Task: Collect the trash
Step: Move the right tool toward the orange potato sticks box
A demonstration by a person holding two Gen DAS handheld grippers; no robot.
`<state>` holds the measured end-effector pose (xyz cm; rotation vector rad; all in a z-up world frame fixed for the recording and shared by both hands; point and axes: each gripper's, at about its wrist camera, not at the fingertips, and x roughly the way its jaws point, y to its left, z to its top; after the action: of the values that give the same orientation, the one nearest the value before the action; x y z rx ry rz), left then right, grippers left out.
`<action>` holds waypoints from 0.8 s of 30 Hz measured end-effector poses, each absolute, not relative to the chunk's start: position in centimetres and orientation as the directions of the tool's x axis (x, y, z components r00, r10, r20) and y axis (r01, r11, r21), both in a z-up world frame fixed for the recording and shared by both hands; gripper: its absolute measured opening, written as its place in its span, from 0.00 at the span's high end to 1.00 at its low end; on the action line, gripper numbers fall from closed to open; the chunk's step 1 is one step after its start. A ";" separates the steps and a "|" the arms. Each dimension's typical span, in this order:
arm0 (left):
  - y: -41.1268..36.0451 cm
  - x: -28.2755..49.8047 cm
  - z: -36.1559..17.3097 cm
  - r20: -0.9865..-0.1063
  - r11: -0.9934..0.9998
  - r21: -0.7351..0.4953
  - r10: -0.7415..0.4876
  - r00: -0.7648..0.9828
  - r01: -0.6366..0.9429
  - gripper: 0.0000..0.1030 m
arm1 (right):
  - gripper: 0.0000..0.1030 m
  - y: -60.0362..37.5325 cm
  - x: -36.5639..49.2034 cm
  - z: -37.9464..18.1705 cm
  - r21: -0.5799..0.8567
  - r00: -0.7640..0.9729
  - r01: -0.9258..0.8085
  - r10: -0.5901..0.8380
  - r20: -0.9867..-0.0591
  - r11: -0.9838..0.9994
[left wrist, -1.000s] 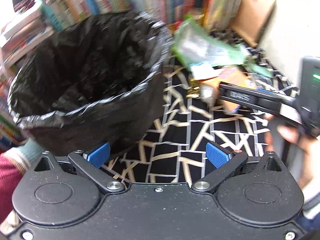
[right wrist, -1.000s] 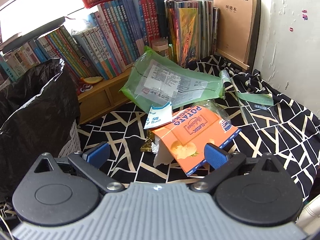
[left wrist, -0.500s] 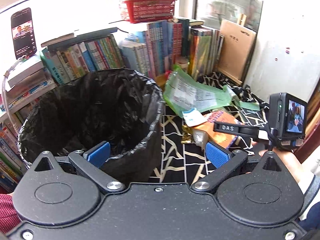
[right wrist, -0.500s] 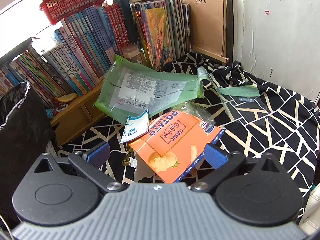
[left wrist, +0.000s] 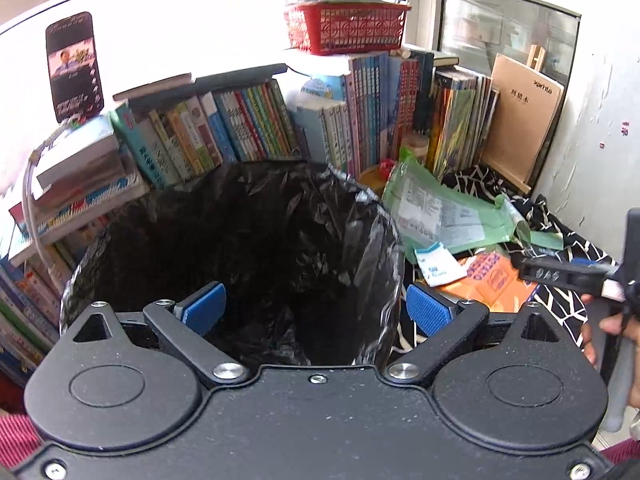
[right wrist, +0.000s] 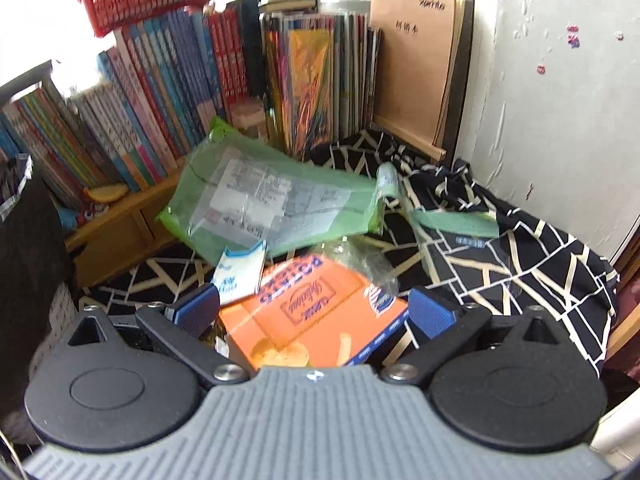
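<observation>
Left gripper hangs tilted down over the mouth of the black-lined bin, jaws wide but closing a bit, nothing between the blue pads; a red sleeve peeks in at the lower corner on the side away from the other gripper; right gripper sits off to the bin's right, tilted down too, jaws spread and empty; the hand holding it shows at the edge of the left view.

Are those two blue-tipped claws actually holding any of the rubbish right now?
No, nothing is held. The left gripper is closing on empty air above the black bin bag. The right gripper stands open over the orange potato-chip box, not touching it.
</observation>
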<state>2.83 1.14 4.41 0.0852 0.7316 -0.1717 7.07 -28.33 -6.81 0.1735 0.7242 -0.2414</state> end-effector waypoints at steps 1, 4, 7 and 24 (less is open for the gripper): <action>1.0 3.0 4.9 -0.662 0.982 0.017 -0.131 0.738 0.190 0.06 | 0.00 -28.8 7.0 -6.1 0.091 0.739 0.284 -0.157 -0.655 0.955; 0.7 3.5 6.3 -0.629 0.982 0.023 -0.134 0.766 0.190 0.06 | 0.00 -30.0 7.5 -3.7 0.139 0.790 0.274 -0.141 -0.597 0.952; 0.7 4.3 7.3 -0.609 0.981 0.034 -0.131 0.782 0.190 0.06 | 0.00 -29.8 7.9 -2.1 0.115 0.824 0.250 -0.149 -0.546 0.961; 1.8 2.7 2.5 -0.721 0.970 0.149 -0.027 0.692 0.192 0.16 | 0.00 -26.1 10.1 -11.6 0.013 0.673 0.196 -0.125 -0.729 0.981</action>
<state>2.70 1.83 2.48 0.2200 0.7982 -0.1233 10.10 -26.14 -11.61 0.0927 0.8124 -0.1808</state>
